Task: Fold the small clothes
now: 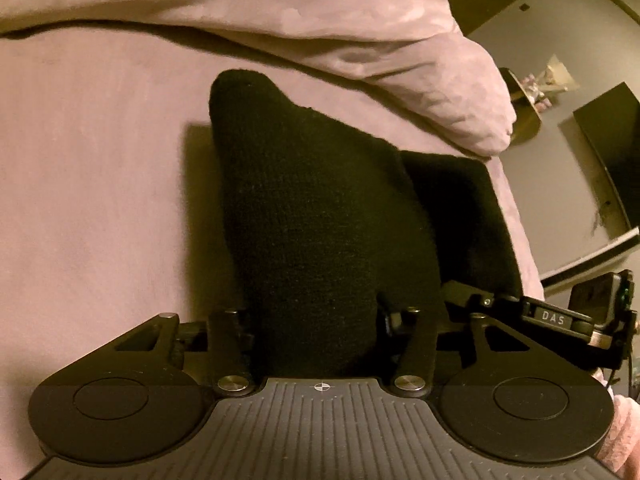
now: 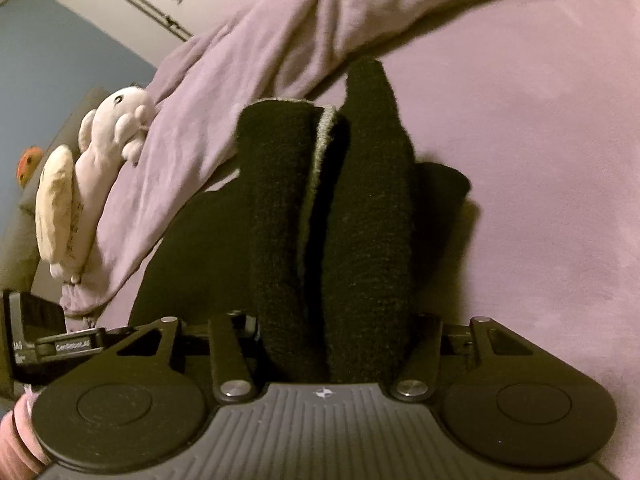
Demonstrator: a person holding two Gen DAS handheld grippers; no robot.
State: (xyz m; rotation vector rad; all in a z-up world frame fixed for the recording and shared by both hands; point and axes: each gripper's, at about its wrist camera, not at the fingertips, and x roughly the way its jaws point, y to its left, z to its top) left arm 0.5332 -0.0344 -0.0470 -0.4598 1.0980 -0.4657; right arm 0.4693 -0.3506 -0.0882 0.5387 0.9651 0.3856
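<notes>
A: How are the 2 grippers being held?

B: The black sock [image 1: 316, 216] is being gripped at its near end by the left gripper [image 1: 316, 320], jaws about half closed and pressed on the knit. In the right wrist view the right gripper [image 2: 332, 332] is being kept half closed on the sock [image 2: 332, 220] too, with bunched layers between its jaws.

A: Where is the sock being kept?

B: It is being lifted off the purple sheet [image 1: 92, 184], just in front of the rumpled duvet [image 1: 360, 32]. Part of it is trailing on the sheet on the side nearer the plush toy [image 2: 116, 120].

A: What could be going wrong?

B: 1 layer only may be being pinched, so the grey-edged cuff [image 2: 320, 148] could be slipping free. The fold could be coming out skewed if the 2 grips are being moved unevenly. The trailing part could be dragging and being caught on the duvet.
</notes>
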